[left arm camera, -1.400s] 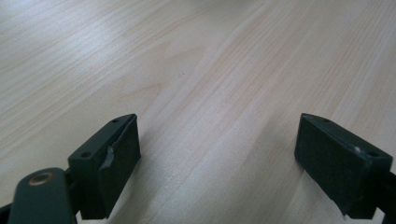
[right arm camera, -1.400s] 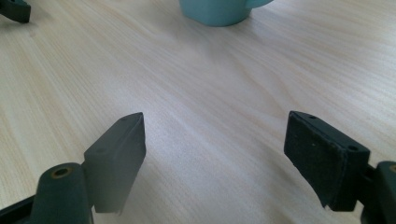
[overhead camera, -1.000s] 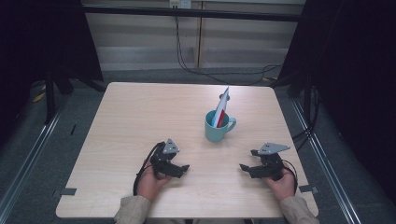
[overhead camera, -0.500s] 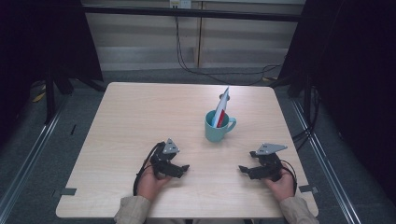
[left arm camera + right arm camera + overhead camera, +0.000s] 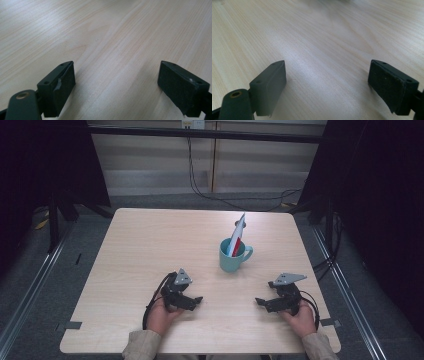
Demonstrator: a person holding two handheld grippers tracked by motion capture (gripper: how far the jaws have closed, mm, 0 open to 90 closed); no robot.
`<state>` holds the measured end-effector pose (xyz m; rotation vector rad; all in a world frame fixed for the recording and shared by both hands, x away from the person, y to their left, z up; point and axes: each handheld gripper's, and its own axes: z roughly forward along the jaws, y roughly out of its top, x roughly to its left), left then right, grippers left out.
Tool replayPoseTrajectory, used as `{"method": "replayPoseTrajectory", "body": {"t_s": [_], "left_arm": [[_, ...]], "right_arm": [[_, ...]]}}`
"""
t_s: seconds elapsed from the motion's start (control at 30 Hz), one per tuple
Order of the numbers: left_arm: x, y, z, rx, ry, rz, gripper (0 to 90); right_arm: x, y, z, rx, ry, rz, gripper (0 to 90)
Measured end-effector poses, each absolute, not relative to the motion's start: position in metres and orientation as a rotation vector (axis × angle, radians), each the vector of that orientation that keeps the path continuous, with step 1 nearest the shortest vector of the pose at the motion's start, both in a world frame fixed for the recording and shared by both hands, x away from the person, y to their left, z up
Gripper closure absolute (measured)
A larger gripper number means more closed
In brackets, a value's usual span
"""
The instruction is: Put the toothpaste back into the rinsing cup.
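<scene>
Table [image 5: 140, 245] mostly bare — mug [image 5: 231, 260] stands mid-right.

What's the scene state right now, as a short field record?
table: light wood
mug: teal, upright, handle on its right
in mug: white tube with red and blue, leaning
left gripper: resting near front edge, jaws wide apart, nothing between
right gripper: resting near front edge, jaws wide apart, nothing between
contact with mug: none

In front of me a pale wooden table [image 5: 150, 245] is standing on grey floor [image 5: 75, 265]. Black cables [image 5: 192, 175] are hanging down the wall [image 5: 150, 170] behind, and dark curtains [image 5: 45, 165] are flanking it.
</scene>
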<state>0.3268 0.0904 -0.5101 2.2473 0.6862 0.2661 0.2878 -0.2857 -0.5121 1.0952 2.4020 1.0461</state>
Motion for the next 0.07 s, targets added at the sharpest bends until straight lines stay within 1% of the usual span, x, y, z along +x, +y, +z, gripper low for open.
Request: {"method": "replayPoseTrajectory", "body": {"t_s": [0.07], "left_arm": [[0.3268, 0.0904, -0.5101, 2.247, 0.686, 0.266, 14.2]], "right_arm": [[0.2879, -0.2858, -0.5122, 1.093, 2.404, 1.048, 14.6]]}}
